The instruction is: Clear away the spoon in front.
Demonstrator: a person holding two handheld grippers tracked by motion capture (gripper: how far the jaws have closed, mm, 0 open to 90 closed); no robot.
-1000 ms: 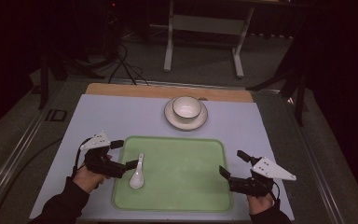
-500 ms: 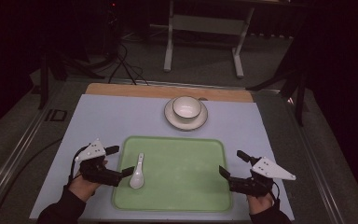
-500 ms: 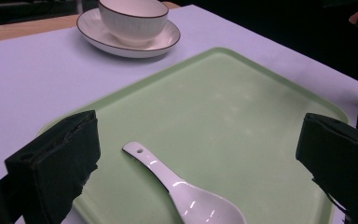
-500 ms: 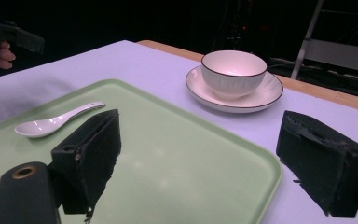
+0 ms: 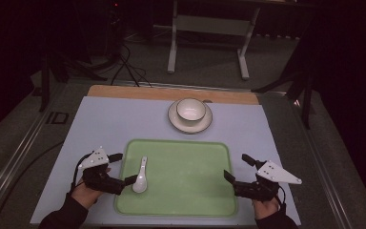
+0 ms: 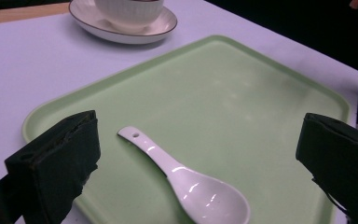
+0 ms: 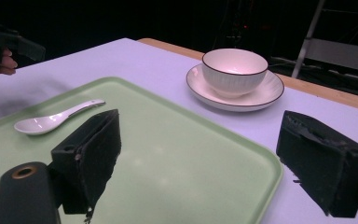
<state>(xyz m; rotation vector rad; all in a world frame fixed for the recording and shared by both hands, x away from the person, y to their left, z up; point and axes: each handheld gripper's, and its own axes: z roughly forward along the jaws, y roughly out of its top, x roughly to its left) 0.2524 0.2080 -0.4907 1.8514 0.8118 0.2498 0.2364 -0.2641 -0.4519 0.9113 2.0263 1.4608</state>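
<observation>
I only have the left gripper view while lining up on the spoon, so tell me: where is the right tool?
Observer: The right tool is open and straddles the right rim of the tray, far from the spoon.
Operator: My view crops the bowl. Is anything in it?
Observer: No, the bowl looks empty, centred on its saucer.
Operator: What lies beyond the saucer?
Observer: A bare wooden strip along the table's far edge.
</observation>
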